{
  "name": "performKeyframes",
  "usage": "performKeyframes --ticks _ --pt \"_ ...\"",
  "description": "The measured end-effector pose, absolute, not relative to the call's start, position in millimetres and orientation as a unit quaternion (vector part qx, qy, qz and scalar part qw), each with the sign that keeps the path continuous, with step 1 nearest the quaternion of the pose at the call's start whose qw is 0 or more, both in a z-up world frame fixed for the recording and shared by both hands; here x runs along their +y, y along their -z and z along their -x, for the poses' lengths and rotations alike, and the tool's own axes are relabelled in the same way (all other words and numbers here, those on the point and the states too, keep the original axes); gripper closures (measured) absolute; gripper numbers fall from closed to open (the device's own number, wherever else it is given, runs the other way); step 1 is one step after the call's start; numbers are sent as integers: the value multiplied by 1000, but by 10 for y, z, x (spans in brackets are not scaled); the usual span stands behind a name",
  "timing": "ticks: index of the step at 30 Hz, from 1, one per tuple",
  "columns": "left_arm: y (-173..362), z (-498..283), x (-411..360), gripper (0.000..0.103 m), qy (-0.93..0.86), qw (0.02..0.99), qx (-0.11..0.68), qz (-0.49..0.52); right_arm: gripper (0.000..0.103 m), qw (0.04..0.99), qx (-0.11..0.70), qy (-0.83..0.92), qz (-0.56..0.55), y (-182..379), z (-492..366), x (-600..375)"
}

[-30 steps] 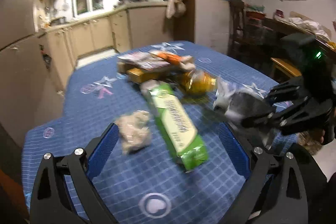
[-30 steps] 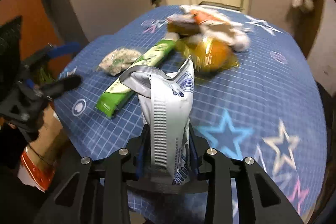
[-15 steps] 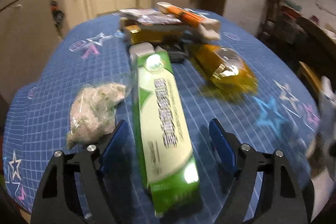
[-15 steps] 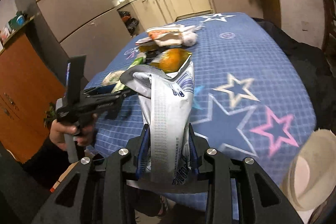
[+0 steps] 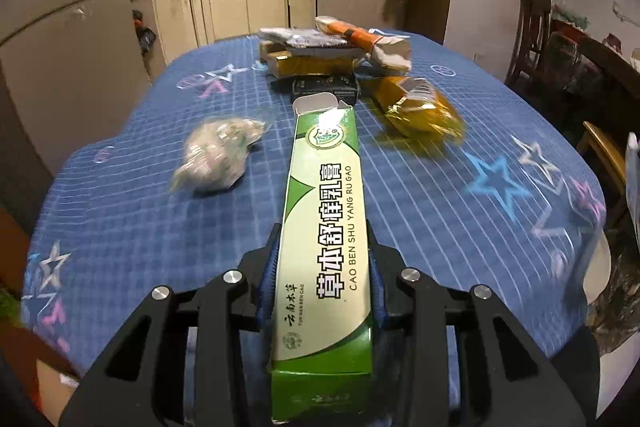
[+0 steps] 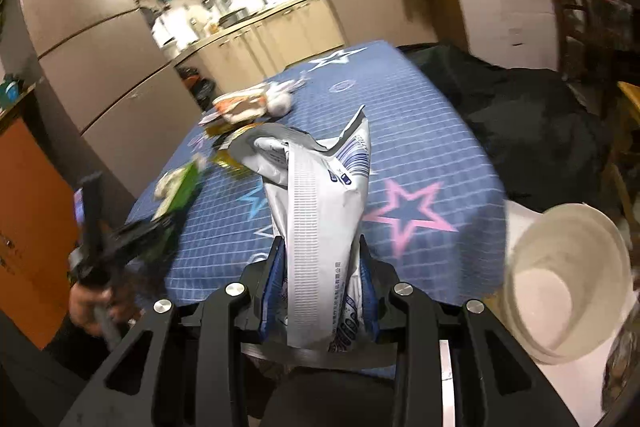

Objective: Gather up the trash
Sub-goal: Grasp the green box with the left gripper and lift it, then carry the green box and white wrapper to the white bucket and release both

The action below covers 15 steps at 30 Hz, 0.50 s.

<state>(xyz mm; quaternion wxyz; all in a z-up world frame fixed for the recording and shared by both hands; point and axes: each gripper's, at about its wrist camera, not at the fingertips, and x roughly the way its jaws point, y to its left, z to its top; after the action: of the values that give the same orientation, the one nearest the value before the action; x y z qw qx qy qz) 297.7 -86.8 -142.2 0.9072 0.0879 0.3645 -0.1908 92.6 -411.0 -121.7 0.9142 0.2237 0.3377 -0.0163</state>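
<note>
A long green and white box [image 5: 324, 211] lies lengthwise on the blue star tablecloth [image 5: 460, 227]. My left gripper [image 5: 324, 247] has its jaws closing around the box's near end, both blue pads against its sides. In the right wrist view the left gripper [image 6: 120, 251] with the green box [image 6: 180, 191] shows at the left, held by a person's hand [image 6: 88, 303]. My right gripper [image 6: 320, 259] is shut on a crumpled white and silver bag [image 6: 316, 211], which stands up above the table's near edge.
Other litter lies on the table: a clear bag of crumbs [image 5: 216, 155], a yellow foil wrapper [image 5: 420, 111], a black box [image 5: 324, 87] and a pile of packets [image 5: 320, 51]. A white bowl-shaped container [image 6: 560, 287] sits off the table's right edge. A chair [image 5: 600, 147] stands at the right.
The left gripper came forward over the green box and its wide jaws closed in on it. The right gripper swung right with the white bag, and the white container came into view.
</note>
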Motion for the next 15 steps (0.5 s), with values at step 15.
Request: performKeyframes --ticks 15 --pt "746 -1957 -1689 68 338 892 268 -133 68 919 289 183 -195 945 90 -4478"
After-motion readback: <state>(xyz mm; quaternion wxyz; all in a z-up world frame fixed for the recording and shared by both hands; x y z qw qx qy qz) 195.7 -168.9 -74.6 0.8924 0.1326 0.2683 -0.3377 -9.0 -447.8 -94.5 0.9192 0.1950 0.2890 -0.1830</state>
